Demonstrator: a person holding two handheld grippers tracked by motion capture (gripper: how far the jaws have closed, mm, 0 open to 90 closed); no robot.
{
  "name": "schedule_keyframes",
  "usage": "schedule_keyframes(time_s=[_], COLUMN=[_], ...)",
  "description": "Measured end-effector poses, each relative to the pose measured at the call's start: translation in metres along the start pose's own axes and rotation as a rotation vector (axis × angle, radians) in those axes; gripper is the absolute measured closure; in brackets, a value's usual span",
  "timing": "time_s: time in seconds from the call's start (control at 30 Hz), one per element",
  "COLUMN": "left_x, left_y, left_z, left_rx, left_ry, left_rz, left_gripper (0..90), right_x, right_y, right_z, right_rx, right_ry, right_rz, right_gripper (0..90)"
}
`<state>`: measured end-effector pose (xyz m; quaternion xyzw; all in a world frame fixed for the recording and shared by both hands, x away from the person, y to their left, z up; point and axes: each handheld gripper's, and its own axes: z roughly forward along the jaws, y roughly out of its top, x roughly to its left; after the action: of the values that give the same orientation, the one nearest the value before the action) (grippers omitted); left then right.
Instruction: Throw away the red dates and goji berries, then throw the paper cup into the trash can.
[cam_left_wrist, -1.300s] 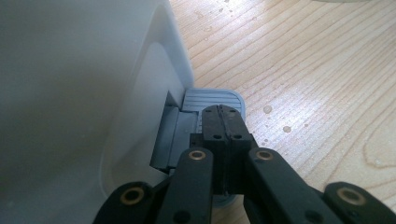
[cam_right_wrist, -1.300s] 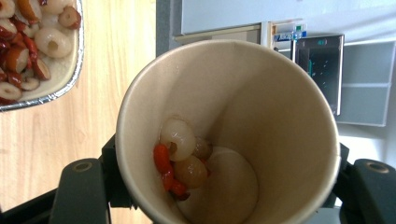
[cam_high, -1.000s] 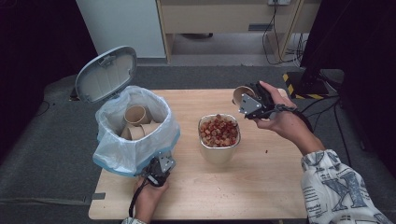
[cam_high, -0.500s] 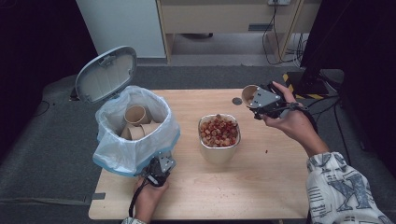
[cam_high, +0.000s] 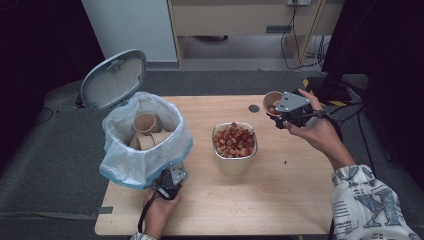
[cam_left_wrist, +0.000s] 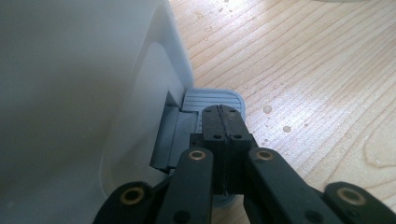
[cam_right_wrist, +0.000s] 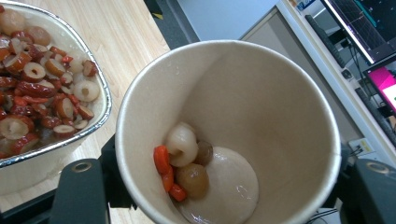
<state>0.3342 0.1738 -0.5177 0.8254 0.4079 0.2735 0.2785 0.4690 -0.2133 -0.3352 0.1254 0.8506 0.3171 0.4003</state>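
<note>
The right gripper (cam_high: 278, 114) is holding a paper cup (cam_right_wrist: 229, 135) above the far right part of the wooden counter (cam_high: 260, 200), its fingers gripping the cup's sides and tilting it toward the foil tray (cam_high: 234, 161). In the right gripper view, a few pieces of fruit (cam_right_wrist: 182, 161) are lying at the cup's bottom, while the tray beside it is sitting full of sliced red dates and pale fruit. The left gripper (cam_left_wrist: 223, 128) is resting at the foot of the white bin (cam_high: 142, 150), its fingers pressed together on the grey pedal (cam_left_wrist: 212, 100). The bin's lid (cam_high: 114, 79) is standing open, and what appear to be more paper cups (cam_high: 146, 123) are lying inside its bag.
</note>
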Motion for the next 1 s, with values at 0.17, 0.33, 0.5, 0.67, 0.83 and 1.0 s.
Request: schedule_keyframes(time_s=[0.17, 0.33, 0.5, 0.67, 0.83, 1.0], left_x=[0.0, 0.0, 0.0, 0.0, 0.0, 0.0], left_y=[0.0, 0.0, 0.0, 0.0, 0.0, 0.0], left_z=[0.0, 0.0, 0.0, 0.0, 0.0, 0.0], left_rx=[0.0, 0.0, -0.001, -0.001, 0.0, 0.0], left_ry=[0.0, 0.0, 0.0, 0.0, 0.0, 0.0], left_rz=[0.0, 0.0, 0.0, 0.001, 0.002, 0.003], left_gripper=[89.3, 89.3, 89.3, 89.3, 89.3, 89.2], right_x=[-0.001, -0.003, -0.005, -0.008, -0.014, -0.02], right_y=[-0.003, -0.006, -0.01, -0.013, -0.02, -0.032], right_z=[-0.001, -0.002, -0.004, -0.007, -0.01, -0.013], right_rx=[0.0, -0.006, -0.01, -0.019, -0.028, -0.051], right_ry=[0.002, 0.008, 0.014, 0.019, 0.046, 0.111], right_rz=[0.017, 0.043, 0.069, 0.094, 0.142, 0.244], right_gripper=[29.9, 29.8, 29.7, 29.7, 29.7, 30.0])
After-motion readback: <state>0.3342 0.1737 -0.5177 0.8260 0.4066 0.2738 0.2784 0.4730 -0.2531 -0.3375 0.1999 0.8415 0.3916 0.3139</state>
